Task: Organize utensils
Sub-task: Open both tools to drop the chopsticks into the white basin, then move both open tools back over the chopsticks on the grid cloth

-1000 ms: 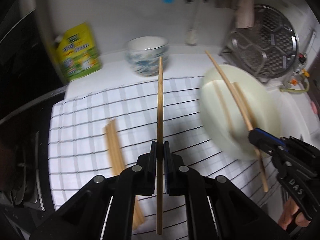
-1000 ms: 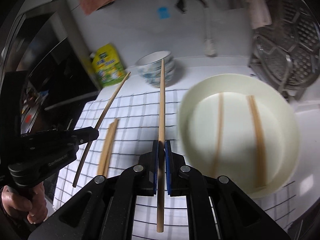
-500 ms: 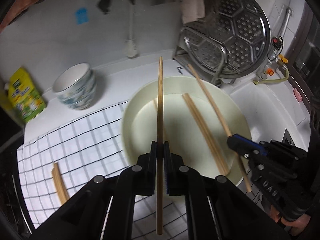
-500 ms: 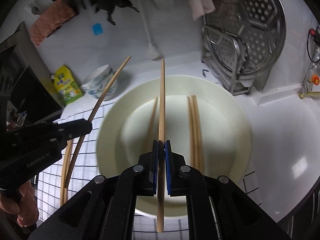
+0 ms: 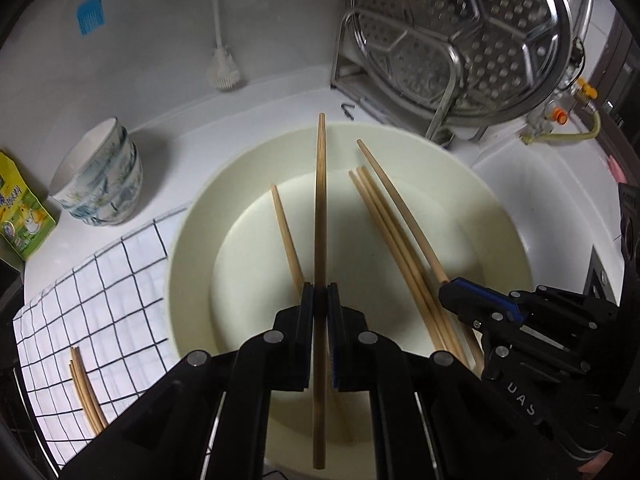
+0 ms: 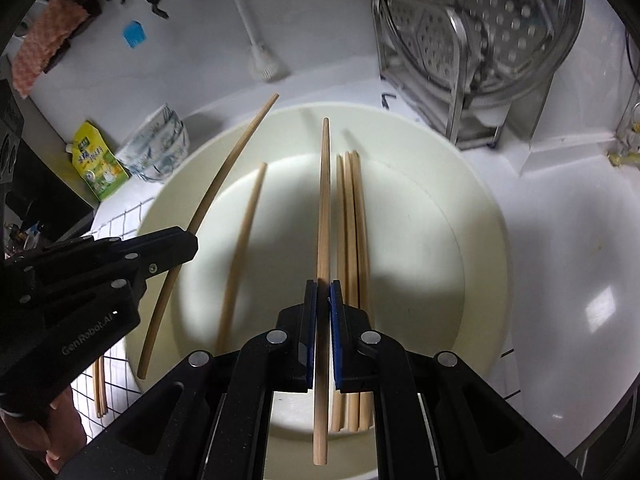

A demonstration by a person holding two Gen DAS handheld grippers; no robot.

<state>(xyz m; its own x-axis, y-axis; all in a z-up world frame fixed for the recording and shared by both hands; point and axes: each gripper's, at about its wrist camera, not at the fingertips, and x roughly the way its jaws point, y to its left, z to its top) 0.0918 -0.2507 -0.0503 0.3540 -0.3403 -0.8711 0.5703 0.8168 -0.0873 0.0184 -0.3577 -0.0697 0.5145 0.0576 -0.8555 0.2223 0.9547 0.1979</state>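
A large cream plate (image 5: pixel 492 232) (image 6: pixel 472 248) lies on the white counter. Several wooden chopsticks lie in it: a bundle (image 5: pixel 384 216) (image 6: pixel 352 216) and a single one (image 5: pixel 286 232) (image 6: pixel 240 248). My left gripper (image 5: pixel 320 296) is shut on a chopstick (image 5: pixel 320 200) held over the plate; it shows at the left of the right wrist view (image 6: pixel 188 246). My right gripper (image 6: pixel 322 292) is shut on another chopstick (image 6: pixel 324 200), also over the plate; it shows at the right of the left wrist view (image 5: pixel 448 290). More chopsticks (image 5: pixel 84 384) lie on the checked cloth (image 5: pixel 100 300).
A stack of patterned bowls (image 5: pixel 100 184) and a yellow-green packet (image 5: pixel 20 216) stand left of the plate. A metal steamer tray on a rack (image 5: pixel 460 36) stands behind it. A white brush (image 5: pixel 224 64) leans on the wall. A sink (image 6: pixel 568 240) lies to the right.
Both grippers have carried their chopsticks from over the checked cloth rightward to over the plate and lower. The plate now fills both views.
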